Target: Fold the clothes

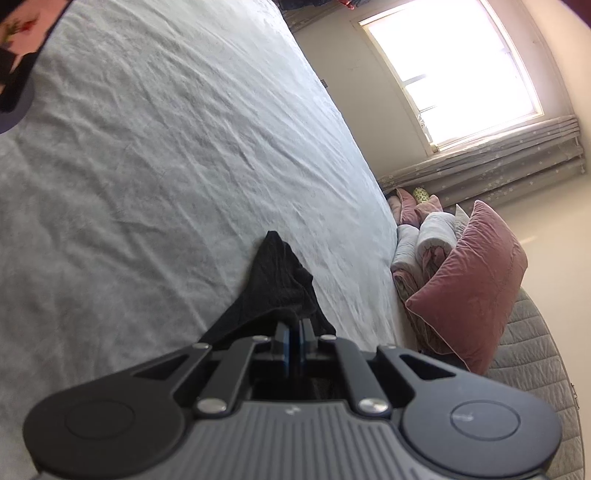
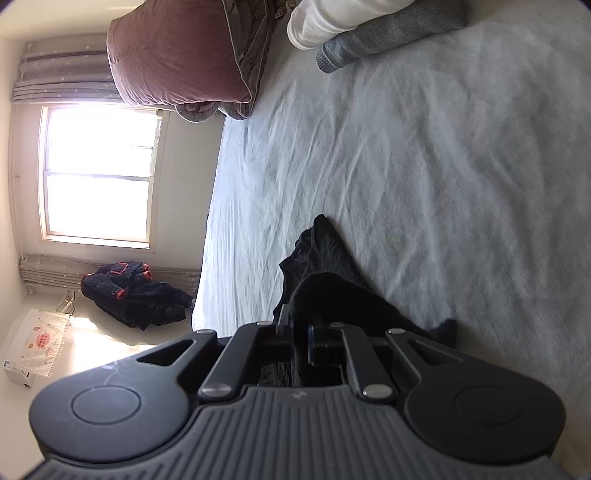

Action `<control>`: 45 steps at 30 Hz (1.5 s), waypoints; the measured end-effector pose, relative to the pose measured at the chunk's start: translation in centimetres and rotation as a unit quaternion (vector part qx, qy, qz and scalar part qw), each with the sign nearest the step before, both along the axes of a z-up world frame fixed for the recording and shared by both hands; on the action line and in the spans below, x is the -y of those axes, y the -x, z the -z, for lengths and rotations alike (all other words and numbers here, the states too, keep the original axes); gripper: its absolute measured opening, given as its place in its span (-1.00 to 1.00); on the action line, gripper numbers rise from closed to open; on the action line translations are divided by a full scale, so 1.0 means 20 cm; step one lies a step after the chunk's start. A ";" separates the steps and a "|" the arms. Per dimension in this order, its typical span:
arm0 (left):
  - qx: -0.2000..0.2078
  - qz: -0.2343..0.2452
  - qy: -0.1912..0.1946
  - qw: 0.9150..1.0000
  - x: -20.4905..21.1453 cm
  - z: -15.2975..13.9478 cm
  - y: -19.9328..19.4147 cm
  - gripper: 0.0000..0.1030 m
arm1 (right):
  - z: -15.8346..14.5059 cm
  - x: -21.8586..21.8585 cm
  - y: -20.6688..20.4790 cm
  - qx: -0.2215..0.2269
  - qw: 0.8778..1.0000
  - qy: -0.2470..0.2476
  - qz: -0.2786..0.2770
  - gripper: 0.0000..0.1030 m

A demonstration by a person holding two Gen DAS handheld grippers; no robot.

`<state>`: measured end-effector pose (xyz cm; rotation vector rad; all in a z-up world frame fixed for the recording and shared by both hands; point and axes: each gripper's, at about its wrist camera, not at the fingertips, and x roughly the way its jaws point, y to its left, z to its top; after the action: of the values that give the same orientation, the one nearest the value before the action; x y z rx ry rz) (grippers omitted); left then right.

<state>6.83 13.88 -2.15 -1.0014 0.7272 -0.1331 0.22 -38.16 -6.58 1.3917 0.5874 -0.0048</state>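
A black garment [image 1: 277, 284] lies bunched on the pale grey bedsheet [image 1: 166, 147]. My left gripper [image 1: 295, 328] is shut on its edge, the cloth pinched between the blue pads. In the right wrist view the same black garment [image 2: 325, 273] drapes over my right gripper [image 2: 301, 332], which is shut on a fold of it just above the bedsheet [image 2: 424, 166]. Most of the garment is hidden behind both grippers.
A pink velvet pillow [image 1: 469, 288] and rolled bedding [image 1: 424, 243] sit at the bed's edge by a bright window [image 1: 450, 70]. A grey sweater sleeve [image 2: 388, 37] and white cloth [image 2: 332, 22] lie at the far end. A dark jacket [image 2: 136, 291] hangs near the curtain.
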 end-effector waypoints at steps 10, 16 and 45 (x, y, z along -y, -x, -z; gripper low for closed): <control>-0.015 -0.010 0.001 1.000 0.01 0.19 -0.20 -0.91 | 0.18 0.01 -0.19 -0.034 0.999 -0.017 0.002 -0.77; 0.008 -0.002 0.007 1.000 0.05 0.25 -0.28 -0.90 | 0.26 0.05 -0.24 -0.018 0.999 -0.039 -0.012 -0.69; 0.146 0.298 -0.246 0.911 0.02 0.03 -0.29 0.02 | -0.11 -0.18 -0.22 0.094 0.882 0.389 -0.250 -0.06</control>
<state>12.57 13.47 -2.76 -0.2424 0.7200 -0.5898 4.52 -34.59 -4.42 0.4268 0.6664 0.2812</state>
